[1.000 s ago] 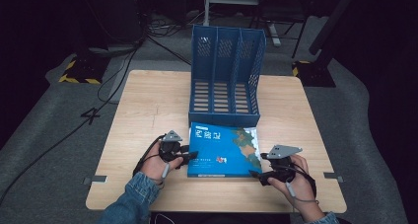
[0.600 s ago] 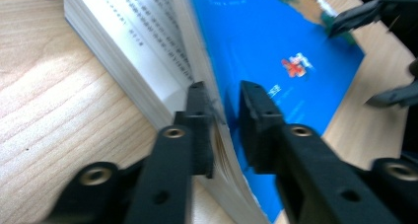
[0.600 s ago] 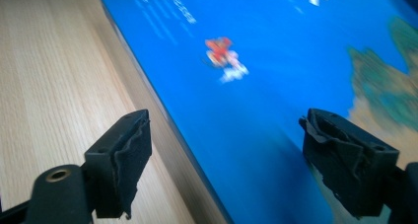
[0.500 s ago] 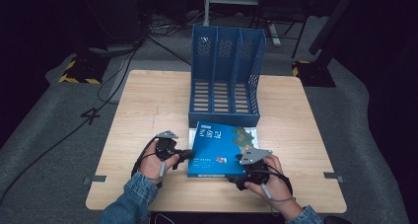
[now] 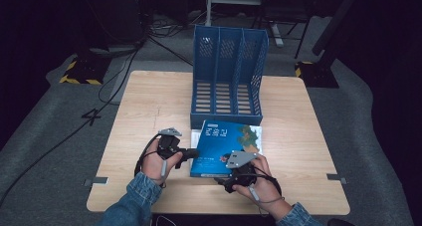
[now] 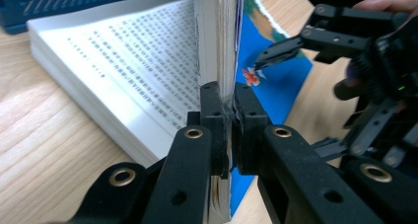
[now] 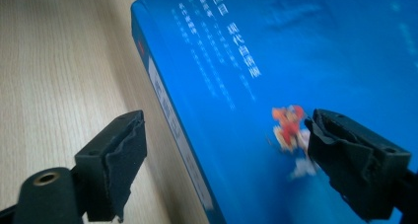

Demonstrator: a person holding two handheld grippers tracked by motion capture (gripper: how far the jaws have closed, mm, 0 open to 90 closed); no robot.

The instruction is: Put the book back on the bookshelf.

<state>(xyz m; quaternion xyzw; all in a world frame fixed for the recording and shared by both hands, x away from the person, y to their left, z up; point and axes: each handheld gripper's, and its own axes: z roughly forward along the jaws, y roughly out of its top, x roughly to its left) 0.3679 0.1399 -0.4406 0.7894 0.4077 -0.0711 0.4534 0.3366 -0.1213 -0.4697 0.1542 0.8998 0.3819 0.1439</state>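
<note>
A blue-covered book (image 5: 226,144) lies on the wooden table (image 5: 149,101) just in front of a blue file rack (image 5: 229,76). My left gripper (image 6: 227,93) is shut on the cover and a sheaf of pages at the book's left edge. That sheaf stands raised, and printed pages (image 6: 148,71) lie bare beneath it. My right gripper (image 7: 224,128) is open at the book's near edge. Its jaws have just been opening and stand astride the spine (image 7: 170,115), one over the wood and one over the cover, without pressing on it. From above, the left gripper (image 5: 191,153) and the right gripper (image 5: 225,180) flank the book's near left corner.
The file rack has three upright slots and stands at the table's middle, behind the book. Bare wood lies to the left and right of it. Cables run over the dark floor (image 5: 74,131) beyond the table's left edge.
The left jaws have closed on the book's left edge and lifted it slightly. The right hand has slid left along the near edge to the book's spine, with its jaws wider.
</note>
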